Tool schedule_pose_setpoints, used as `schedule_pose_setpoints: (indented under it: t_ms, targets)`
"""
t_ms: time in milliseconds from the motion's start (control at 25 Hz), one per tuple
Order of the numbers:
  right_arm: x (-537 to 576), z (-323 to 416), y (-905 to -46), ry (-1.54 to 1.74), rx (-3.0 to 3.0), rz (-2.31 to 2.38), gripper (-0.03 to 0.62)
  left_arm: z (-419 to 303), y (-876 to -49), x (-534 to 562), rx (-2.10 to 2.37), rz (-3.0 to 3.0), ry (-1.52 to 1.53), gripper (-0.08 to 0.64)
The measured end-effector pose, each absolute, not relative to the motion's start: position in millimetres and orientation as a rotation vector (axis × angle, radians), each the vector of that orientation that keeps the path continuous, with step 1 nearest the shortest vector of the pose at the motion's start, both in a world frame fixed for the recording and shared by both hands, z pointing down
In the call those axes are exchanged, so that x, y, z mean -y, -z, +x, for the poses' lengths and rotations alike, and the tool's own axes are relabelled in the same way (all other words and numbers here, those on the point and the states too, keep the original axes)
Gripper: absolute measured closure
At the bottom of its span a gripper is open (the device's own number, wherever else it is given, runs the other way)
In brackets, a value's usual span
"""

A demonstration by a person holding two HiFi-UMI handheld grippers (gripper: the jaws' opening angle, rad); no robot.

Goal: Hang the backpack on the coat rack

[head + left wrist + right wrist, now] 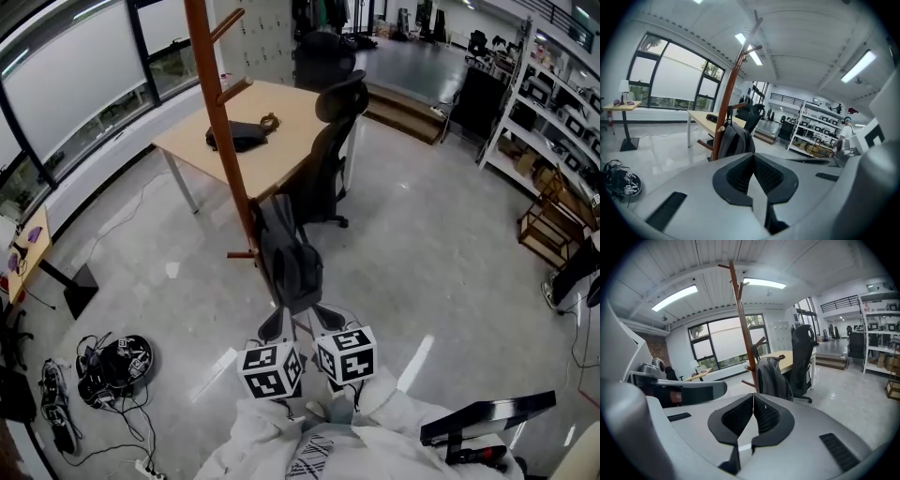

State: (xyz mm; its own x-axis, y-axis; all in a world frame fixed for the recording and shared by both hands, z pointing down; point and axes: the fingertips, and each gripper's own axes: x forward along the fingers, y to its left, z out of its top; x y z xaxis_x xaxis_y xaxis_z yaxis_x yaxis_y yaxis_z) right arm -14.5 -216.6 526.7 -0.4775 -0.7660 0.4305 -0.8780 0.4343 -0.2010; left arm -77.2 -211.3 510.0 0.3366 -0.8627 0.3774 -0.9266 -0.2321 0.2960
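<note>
Left gripper (753, 157), right gripper (753, 395) closed, backpack (291, 258) well apart

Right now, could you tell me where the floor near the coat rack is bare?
Bare floor lies left of the coat rack, toward the cable pile, and right of the backpack. Behind it, table and chair crowd in.

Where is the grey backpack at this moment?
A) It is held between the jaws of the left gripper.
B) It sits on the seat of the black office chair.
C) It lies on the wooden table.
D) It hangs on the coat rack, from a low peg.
D: the backpack hangs by its top against the pole of the coat rack, while the left gripper and the right gripper are both shut on nothing.
</note>
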Motion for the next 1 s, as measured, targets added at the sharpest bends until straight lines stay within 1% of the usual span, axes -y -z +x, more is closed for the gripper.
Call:
schedule_pose_setpoints:
  t_ms: [560,1000]
  targets:
    - [191,7,-521,-0.568,2.443,1.414,0.580,-55,-513,179,1.613,2.108,-0.186,0.557]
    - [187,17,-517,-0.537,2.459,1.404,0.580,-50,-497,182,1.658,2.103,-0.151,0.557]
